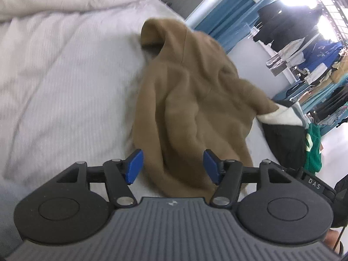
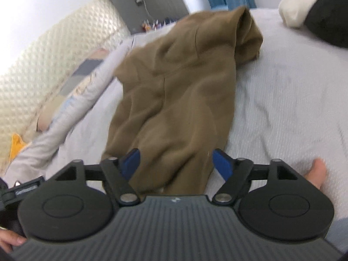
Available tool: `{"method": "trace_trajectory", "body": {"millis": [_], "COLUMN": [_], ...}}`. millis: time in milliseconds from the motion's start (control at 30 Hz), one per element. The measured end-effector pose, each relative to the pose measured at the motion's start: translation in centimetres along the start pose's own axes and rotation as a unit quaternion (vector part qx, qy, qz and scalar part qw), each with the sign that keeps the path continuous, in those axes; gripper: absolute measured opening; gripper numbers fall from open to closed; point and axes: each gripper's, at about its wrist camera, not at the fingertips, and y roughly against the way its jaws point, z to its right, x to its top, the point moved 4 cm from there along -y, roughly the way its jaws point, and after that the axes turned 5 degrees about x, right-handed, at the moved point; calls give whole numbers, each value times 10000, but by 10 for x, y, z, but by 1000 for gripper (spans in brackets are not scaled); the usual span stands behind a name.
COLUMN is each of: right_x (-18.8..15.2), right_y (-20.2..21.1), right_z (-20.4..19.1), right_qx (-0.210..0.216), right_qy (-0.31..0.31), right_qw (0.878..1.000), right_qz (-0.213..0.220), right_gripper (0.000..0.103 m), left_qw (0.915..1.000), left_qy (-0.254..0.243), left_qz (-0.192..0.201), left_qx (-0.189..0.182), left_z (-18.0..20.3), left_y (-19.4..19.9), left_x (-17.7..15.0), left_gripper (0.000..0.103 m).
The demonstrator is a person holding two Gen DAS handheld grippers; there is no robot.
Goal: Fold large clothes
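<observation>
On grey bed [image 1: 65, 76], brown hoodie [image 1: 191, 100] — crumpled

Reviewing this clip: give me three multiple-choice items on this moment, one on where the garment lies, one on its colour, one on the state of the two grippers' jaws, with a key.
1. Where does the garment lie?
A. On the grey bedspread
B. On a hanger on the clothes rail
C. On a bare floor

2. What colour is the garment?
A. Blue
B. Olive-brown
C. White

3. How do the jaws of the left gripper and the right gripper stand?
A. Both clamped on the cloth
B. Left apart, right clamped
C. Both apart, pads not pressing on the cloth

Key:
1 A: both wrist views show it crumpled flat on the ribbed grey bedspread.
2 B: the fabric is olive-brown in both views.
3 C: in each view the blue pads stand wide, with a gap to the cloth lying between them.
</observation>
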Motion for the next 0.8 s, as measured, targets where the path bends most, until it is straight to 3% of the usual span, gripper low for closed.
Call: {"method": "trace_trajectory", "body": {"millis": [200,433,567,700,800], "right_x": [37,92,104,106,109], "right_y": [-21,-54,-72,-88,-105], "right_z": [7,20,39,65,79], "right_qx": [-216,-406,-550,-548,-437], "right_qy": [-79,96,138,-339,-635], "right_qw": [9993,9957,9925,9918,9920], "right_qz": [294,831,1082,1107,996], "right_gripper": [79,79,80,98,98], "left_qw": [9987,9972,9965,9966,9971], "left_qy": [-424,-450,-440,-352,-116], "left_qz": [287,582,642,641,562], "left_qx": [-55,-161,-313,-389,-510], "left_z": [19,25,19,10,-1], "left_y": [-31,-112,-152,-197,-229], "left_x": [63,130,160,189,209], "left_gripper": [68,68,68,68,68]}}
